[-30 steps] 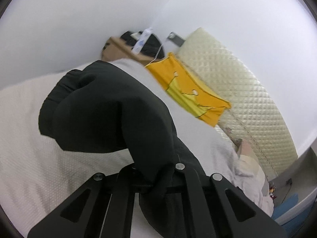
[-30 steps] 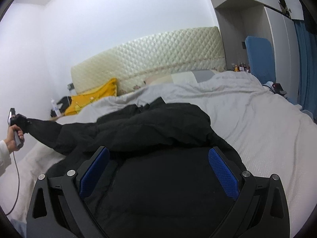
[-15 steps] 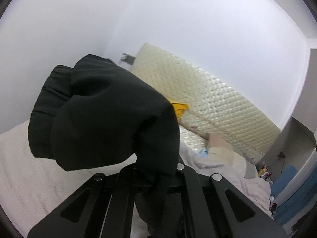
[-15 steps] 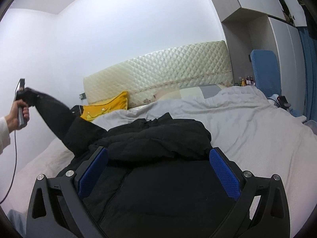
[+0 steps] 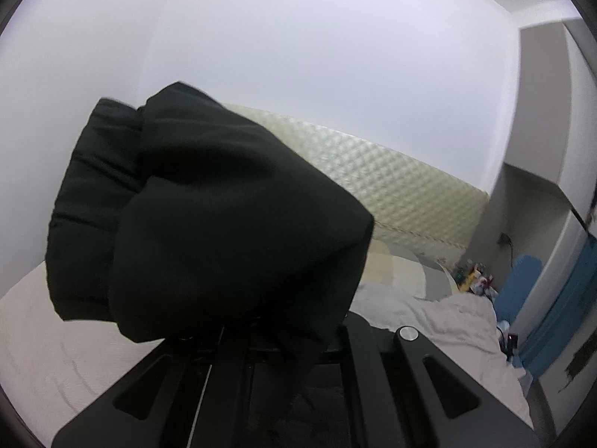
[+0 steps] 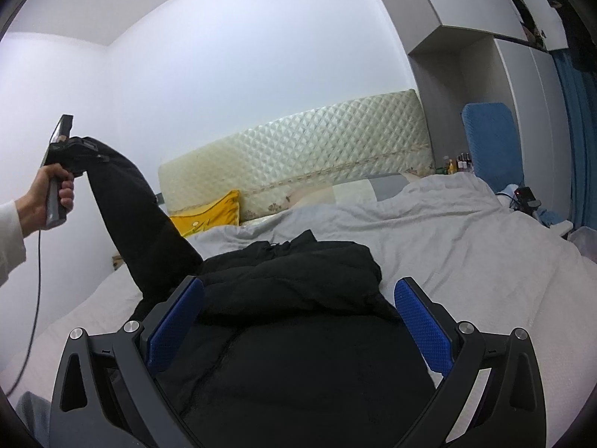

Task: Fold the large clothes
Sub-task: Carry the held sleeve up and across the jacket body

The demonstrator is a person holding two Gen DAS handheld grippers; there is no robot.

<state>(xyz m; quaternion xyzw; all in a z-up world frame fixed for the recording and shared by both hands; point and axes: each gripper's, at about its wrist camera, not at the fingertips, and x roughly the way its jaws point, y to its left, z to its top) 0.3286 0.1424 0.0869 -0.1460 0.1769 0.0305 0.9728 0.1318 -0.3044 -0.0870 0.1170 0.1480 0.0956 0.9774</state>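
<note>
Up at ten o'clock, left claw [image 6: 80,149] clamps the black jacket's sleeve [image 6: 138,216] — right claw [image 6: 298,321] gapes wide, empty, over jacket [image 6: 298,354].

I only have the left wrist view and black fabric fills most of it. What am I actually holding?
Observer: The left gripper is shut on the sleeve of the black jacket, near its cuff, lifted high above the bed.
Operator: Where is the rest of the jacket?
Observer: Its body lies bunched on the bed, directly ahead of the right gripper.
Operator: Is the right one gripping anything?
Observer: No, its jaws stand wide open over the jacket body, with the blue pads apart.
Operator: Anything near the raised sleeve?
Observer: A yellow pillow sits behind it against the headboard.
</note>
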